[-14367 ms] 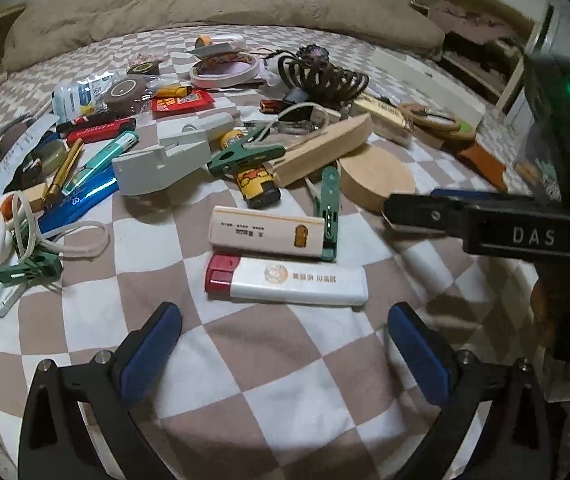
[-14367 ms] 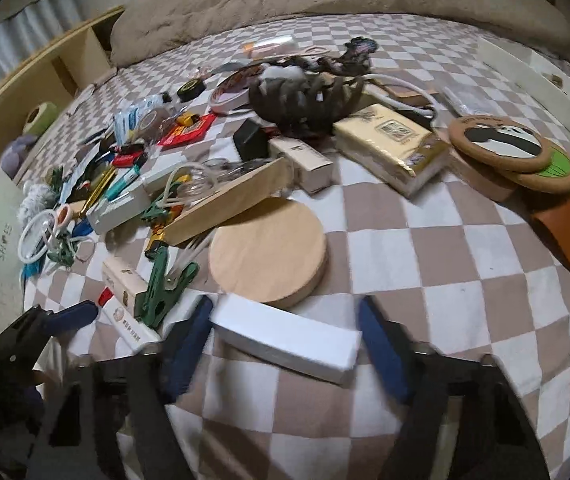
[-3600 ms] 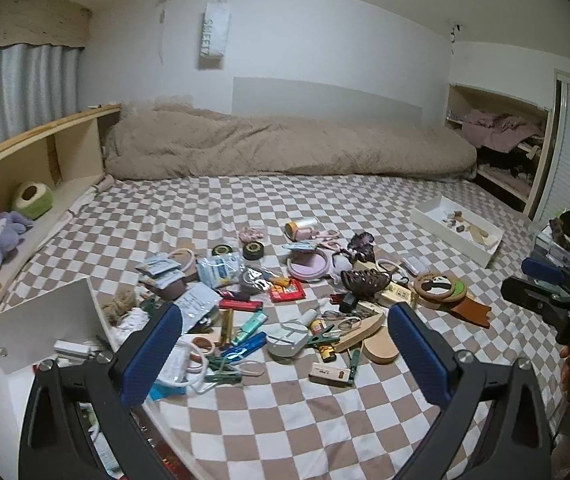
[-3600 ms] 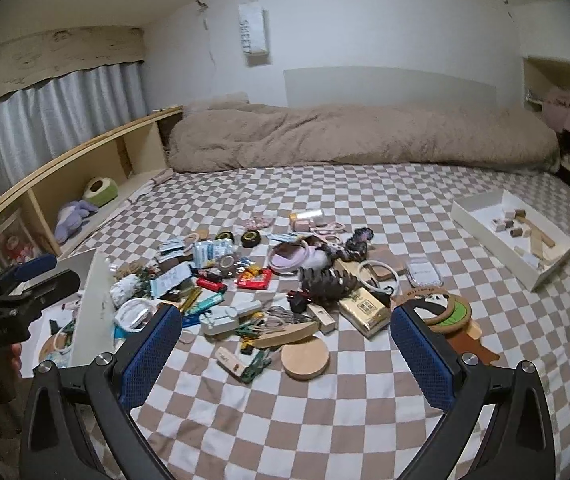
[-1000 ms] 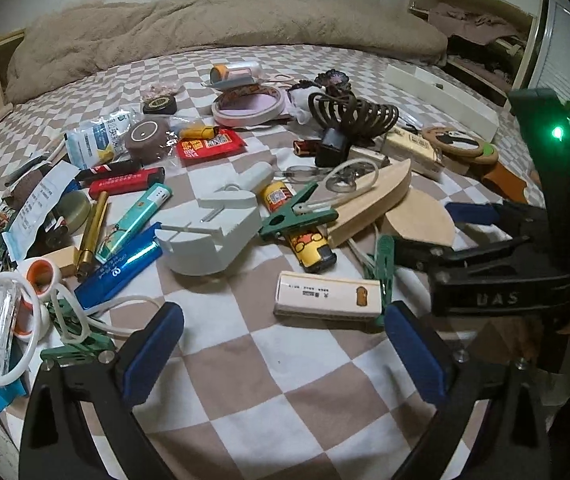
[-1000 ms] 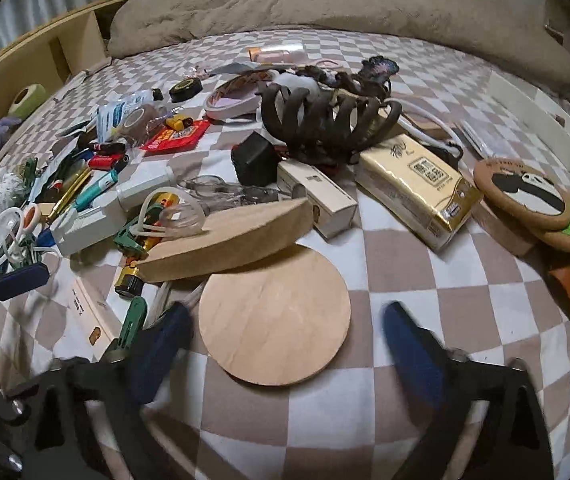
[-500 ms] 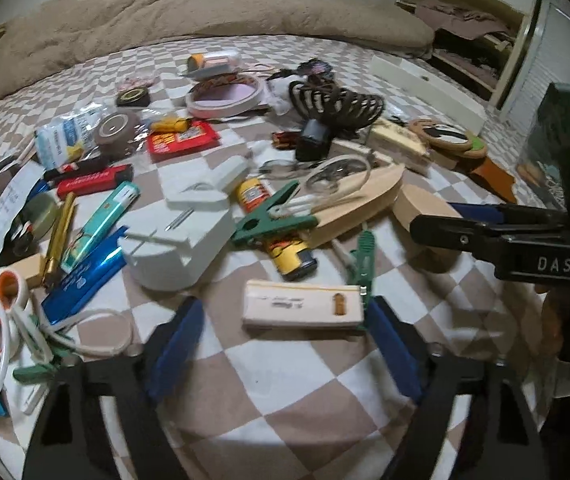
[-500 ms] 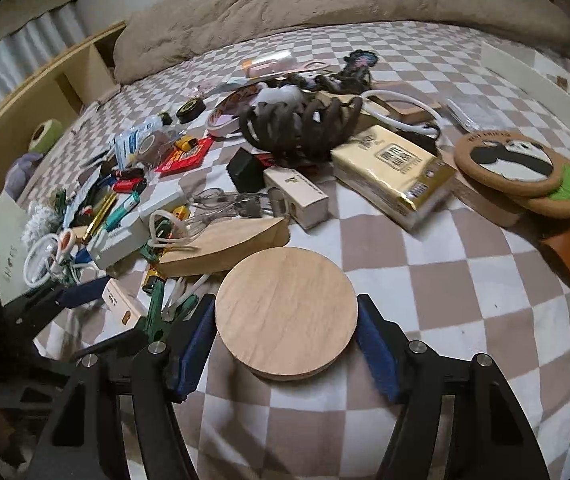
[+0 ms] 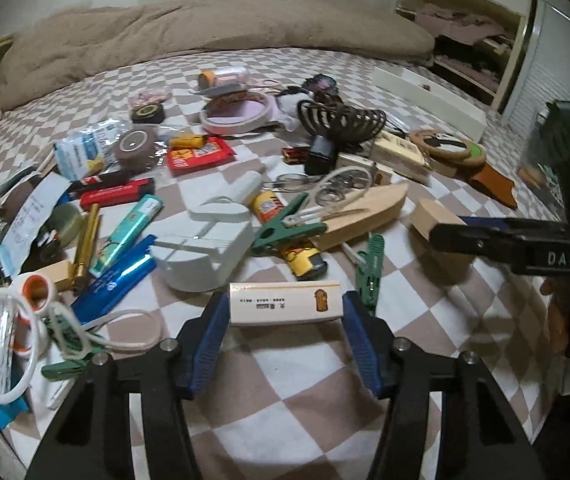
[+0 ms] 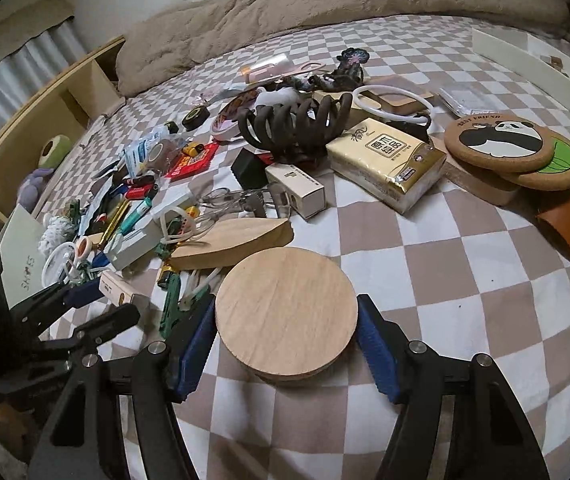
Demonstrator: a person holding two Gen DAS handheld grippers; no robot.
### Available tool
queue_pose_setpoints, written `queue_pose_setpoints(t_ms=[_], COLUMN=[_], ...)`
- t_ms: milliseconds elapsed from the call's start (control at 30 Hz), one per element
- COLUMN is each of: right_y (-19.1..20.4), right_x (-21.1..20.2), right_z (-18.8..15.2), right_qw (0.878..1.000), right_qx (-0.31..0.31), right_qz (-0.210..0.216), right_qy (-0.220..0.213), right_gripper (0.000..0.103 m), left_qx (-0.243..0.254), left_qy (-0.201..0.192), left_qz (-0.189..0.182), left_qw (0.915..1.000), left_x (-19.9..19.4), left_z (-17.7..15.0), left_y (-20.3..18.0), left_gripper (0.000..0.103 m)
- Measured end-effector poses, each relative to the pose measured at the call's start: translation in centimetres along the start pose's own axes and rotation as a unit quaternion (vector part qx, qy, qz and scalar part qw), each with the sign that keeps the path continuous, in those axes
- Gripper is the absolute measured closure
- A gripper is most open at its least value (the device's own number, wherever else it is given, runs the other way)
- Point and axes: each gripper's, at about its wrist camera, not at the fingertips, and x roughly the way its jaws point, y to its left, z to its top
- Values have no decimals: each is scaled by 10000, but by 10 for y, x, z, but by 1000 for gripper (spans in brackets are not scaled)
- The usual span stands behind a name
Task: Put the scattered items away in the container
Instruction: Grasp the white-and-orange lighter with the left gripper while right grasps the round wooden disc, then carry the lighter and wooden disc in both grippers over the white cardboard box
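A cream box with an orange print (image 9: 285, 303) lies on the checked bedspread, and my left gripper (image 9: 285, 322) is closing with a blue pad against each end of it. My right gripper (image 10: 286, 322) is shut on a round wooden disc (image 10: 281, 292), which hangs just above the cover over its shadow. In the left wrist view that disc (image 9: 431, 216) shows edge-on in the right gripper's black fingers (image 9: 497, 240). In the right wrist view the left gripper (image 10: 85, 300) holds the cream box (image 10: 115, 288) at the lower left. A white box flap (image 10: 21, 256) stands at the far left.
Clutter fills the cover: green pegs (image 9: 285, 230), a boat-shaped wooden block (image 9: 365, 216), a white plastic holder (image 9: 205, 244), lighters, a dark claw clip (image 10: 297, 128), a tissue pack (image 10: 389, 160), panda coasters (image 10: 497, 144). A white tray (image 9: 425, 96) lies at the back right.
The left jaws came in from wide apart to the ends of the cream box. The right jaws shut on the wooden disc and raised it slightly off the cover.
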Motion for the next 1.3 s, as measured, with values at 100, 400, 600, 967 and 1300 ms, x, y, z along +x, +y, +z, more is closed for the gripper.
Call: queue_pose_setpoints(t_ms=[100,400,600,967,1300], right_y=[1,6,8,24,55], right_x=[-4,-35,-51,-83,-126], right_z=[-2,-7,-11,-23,-39], right_qw=[10000,9987,9972,9938,9899], right_qx=[19,33,43,7,-272], right_qz=[-44,-17,-55,-280,-223], right_qy=[-56,-505,-746,-1075,-1373], right_gripper=[35,35,35,35,35], left_qx=[-63,-150,-288,-279,-384], left_qy=[19,-349,-611,-982,-1308], left_qz=[116,90,47,269,350], left_qw=[9999,9992,9977,9944,9900], left_x=[-3,-28,-48,-93,-146], left_z=[1,7,11,9,0], left_y=[0,-6,-10,-23,-30], left_gripper=[45,45,45,45,45])
